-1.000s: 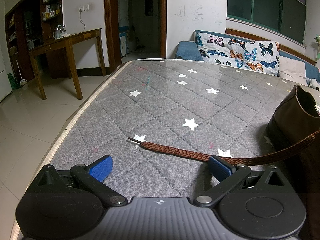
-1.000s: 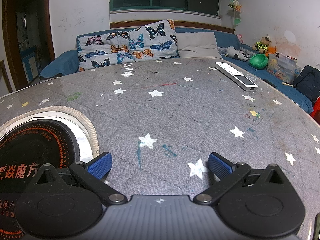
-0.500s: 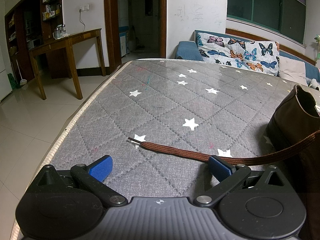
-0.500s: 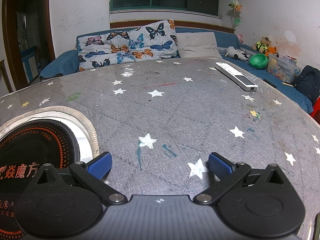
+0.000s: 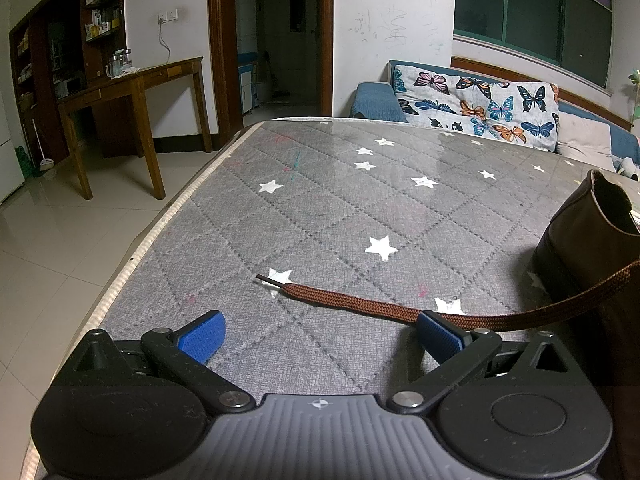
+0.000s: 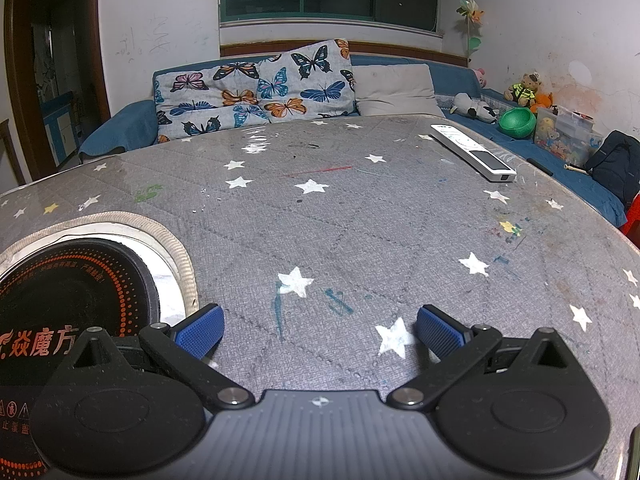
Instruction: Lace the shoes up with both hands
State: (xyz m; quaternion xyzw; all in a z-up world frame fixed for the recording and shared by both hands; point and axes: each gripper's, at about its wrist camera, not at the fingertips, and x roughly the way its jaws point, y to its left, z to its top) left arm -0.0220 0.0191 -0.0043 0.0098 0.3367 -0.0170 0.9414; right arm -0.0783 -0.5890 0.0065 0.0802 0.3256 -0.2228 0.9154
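- Lace — brown and flat — lies across the grey star-print table cover, its dark tip just left of a white star; its other end rises toward the brown shoe at the right edge.
- Left gripper spread wide, holding nothing; the lace passes just behind its right blue pad.
- Right gripper equally wide, empty, over bare cover beside an induction cooktop.
- White remote control lies far off — near the sofa.

White remote on star-quilted cover; butterfly cushion, perhaps a sofa, behind.
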